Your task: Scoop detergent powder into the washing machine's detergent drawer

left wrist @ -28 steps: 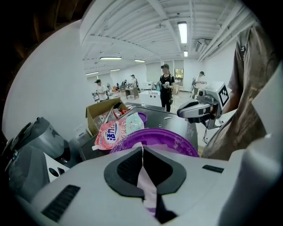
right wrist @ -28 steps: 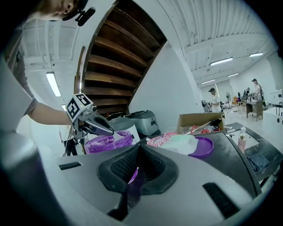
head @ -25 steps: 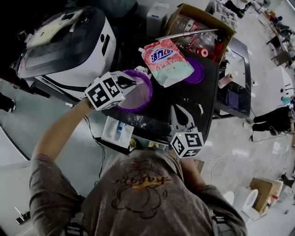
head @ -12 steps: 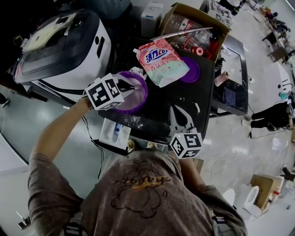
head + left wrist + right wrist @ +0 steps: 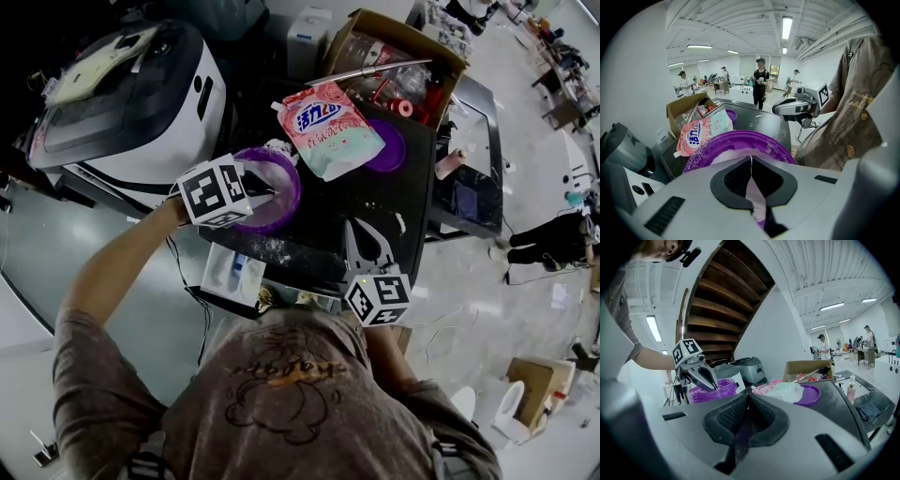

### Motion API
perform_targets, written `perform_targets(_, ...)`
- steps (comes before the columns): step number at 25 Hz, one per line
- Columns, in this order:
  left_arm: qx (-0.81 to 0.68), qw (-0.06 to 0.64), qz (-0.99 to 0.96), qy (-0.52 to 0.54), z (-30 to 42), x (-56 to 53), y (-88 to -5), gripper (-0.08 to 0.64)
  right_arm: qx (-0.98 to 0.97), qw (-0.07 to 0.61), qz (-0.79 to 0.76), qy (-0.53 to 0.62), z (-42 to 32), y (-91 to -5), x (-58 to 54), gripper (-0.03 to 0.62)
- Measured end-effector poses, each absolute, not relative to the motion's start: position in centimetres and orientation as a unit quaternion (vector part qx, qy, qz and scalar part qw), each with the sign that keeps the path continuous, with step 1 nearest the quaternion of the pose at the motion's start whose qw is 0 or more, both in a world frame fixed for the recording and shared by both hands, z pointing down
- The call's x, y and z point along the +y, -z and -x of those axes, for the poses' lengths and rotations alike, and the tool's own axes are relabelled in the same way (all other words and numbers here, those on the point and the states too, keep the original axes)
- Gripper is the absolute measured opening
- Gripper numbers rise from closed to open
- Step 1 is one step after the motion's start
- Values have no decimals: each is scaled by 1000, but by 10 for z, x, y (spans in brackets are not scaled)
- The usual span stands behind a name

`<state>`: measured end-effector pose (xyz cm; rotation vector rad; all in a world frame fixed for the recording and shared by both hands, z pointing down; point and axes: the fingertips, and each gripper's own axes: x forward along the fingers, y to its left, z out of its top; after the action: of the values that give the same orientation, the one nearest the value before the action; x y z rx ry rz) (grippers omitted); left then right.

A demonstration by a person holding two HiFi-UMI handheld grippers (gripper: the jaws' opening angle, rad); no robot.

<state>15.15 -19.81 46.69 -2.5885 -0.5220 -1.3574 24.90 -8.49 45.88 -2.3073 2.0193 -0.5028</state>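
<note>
The left tongs [image 5: 266, 174] (tips shut, whether on a scoop I cannot tell) dip into the purple powder tub [image 5: 299, 190] on the bench [image 5: 375, 197], while the right tongs [image 5: 354, 225], also shut, sit well apart.

Left gripper [image 5: 265, 180] reaches out on a stretched arm, right gripper [image 5: 356, 230] held close (fingers of both together).

Beyond the left fingers [image 5: 733, 180] a long white room opens under a ribbed ceiling [image 5: 740, 28] with strip lights [image 5: 786, 22]; people [image 5: 761, 79] stand among far tables. Above the right fingers [image 5: 729, 420] climbs a dark wooden staircase [image 5: 724, 296] against a white wall [image 5: 780, 333]. The floor [image 5: 525, 281] is pale and glossy.
</note>
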Motion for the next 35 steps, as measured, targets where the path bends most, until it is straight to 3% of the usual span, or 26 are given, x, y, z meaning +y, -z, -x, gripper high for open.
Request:
perform_targets(20,-230,38,846,479,-136,-179,-462,23,655,11,738,162,-245,-456,-85,2)
perform_targets(35,-243,-36,848,469,-120,-172,-445,23,658,12,734,165,-242,-459,-87,2)
